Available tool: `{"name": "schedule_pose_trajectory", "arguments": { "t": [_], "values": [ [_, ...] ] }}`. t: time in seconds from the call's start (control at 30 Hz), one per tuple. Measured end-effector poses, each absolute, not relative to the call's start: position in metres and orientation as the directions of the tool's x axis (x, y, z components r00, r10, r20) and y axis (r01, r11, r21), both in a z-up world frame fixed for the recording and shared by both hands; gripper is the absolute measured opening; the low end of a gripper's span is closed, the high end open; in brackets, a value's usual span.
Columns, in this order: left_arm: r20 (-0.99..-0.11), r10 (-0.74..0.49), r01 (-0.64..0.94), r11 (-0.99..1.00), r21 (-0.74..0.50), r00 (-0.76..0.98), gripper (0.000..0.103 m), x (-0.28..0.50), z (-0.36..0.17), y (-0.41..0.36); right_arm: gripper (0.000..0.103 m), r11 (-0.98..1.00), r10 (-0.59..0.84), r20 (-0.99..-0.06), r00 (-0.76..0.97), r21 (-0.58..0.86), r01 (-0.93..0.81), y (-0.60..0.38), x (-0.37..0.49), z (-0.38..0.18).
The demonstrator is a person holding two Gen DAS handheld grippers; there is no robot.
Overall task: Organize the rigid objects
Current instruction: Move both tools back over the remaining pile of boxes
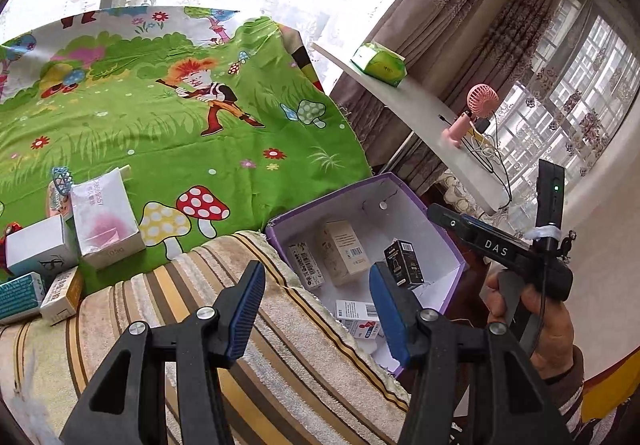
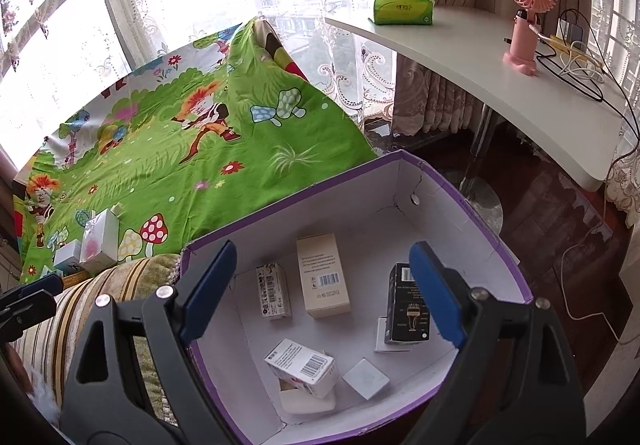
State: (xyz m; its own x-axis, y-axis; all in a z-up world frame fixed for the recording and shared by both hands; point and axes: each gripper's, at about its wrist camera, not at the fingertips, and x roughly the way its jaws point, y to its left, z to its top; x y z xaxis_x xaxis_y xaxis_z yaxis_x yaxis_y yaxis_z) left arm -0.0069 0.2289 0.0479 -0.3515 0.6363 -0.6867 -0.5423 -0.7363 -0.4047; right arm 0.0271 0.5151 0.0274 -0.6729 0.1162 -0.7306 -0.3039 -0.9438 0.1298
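A purple cardboard box (image 2: 472, 213) with white inner walls stands open at the edge of a striped towel (image 1: 280, 345). Inside lie a beige carton (image 2: 324, 277), a black carton (image 2: 404, 313), a small barcoded white carton (image 2: 274, 291) and a tilted white carton (image 2: 300, 365). My right gripper (image 2: 324, 251) hangs open over the box with nothing between its pads. My left gripper (image 1: 318, 277) is open and empty above the towel, by the box's (image 1: 400, 201) near left rim. More cartons stand on the green cartoon cloth (image 1: 180, 133): a white-pink one (image 1: 106, 221), a white one (image 1: 40, 249) and a teal one (image 1: 18, 297).
A curved white desk (image 2: 500, 85) at the right carries a green tissue pack (image 2: 402, 5), a pink fan (image 2: 528, 5) and cables. Patterned curtains and windows stand behind. Dark floor (image 2: 560, 213) lies beside the box. A hand (image 1: 540, 321) grips the right gripper's handle.
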Motion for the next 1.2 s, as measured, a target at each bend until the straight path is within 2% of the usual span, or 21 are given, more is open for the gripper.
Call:
{"name": "schedule_pose_trajectory", "arguments": {
  "t": [0.5,0.93,1.2],
  "values": [
    [-0.719,0.494,-0.317,-0.868,-0.381,-0.488,0.056,-0.026,0.041,0.115,0.090,-0.966,0.030,-0.755,-0.655,0.146,-0.212,0.476,0.013,0.021],
    [-0.777,0.374,-0.150,-0.925,-0.348,-0.506,0.063,-0.031,0.023,0.045,0.090,-0.981,-0.053,-0.781,-0.622,0.158,-0.115,0.431,-0.002,0.010],
    [-0.848,0.284,-0.071,-0.957,-0.283,-0.447,0.073,-0.049,0.007,0.034,0.090,-0.987,-0.124,-0.791,-0.600,0.161,-0.007,0.386,-0.010,0.006]
  ]
}}
